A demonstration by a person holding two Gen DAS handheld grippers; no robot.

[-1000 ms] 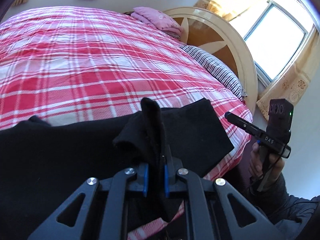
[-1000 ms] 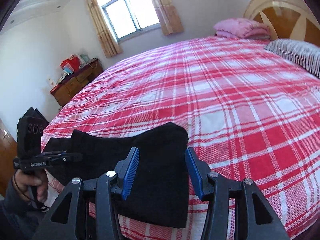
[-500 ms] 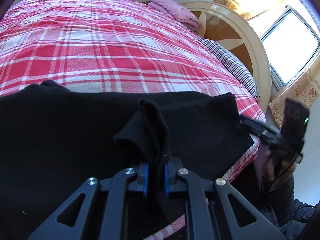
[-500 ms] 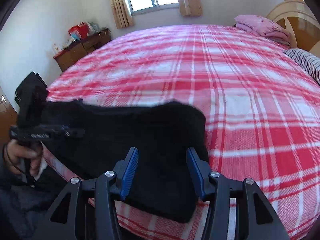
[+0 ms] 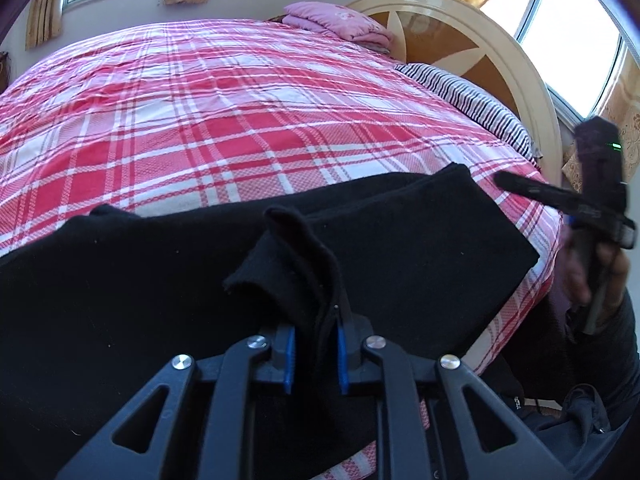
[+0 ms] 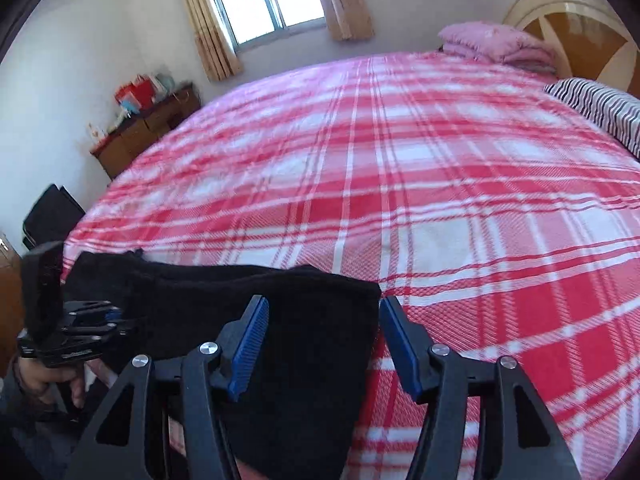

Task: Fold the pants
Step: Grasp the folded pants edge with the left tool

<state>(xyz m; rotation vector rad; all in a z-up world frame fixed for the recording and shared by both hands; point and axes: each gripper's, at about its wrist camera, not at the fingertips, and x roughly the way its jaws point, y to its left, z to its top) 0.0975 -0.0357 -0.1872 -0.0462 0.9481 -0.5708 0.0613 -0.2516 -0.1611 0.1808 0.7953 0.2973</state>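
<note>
The black pants lie along the near edge of the bed with the red plaid cover. My left gripper is shut on a pinched-up fold of the pants, which stands up between its blue pads. In the right wrist view the pants lie under my right gripper, which is open and empty, just above the pants' right end. The right gripper also shows in the left wrist view, at the bed's right edge. The left gripper shows in the right wrist view, at the far left.
A striped pillow and a folded pink blanket lie at the headboard. A wooden dresser with items on it stands by the window wall. A dark object sits at the bed's foot.
My left gripper has kept its hold on the fold and its view has tilted up over the bed. My right gripper has stayed open and shifted a little over the pants' right end.
</note>
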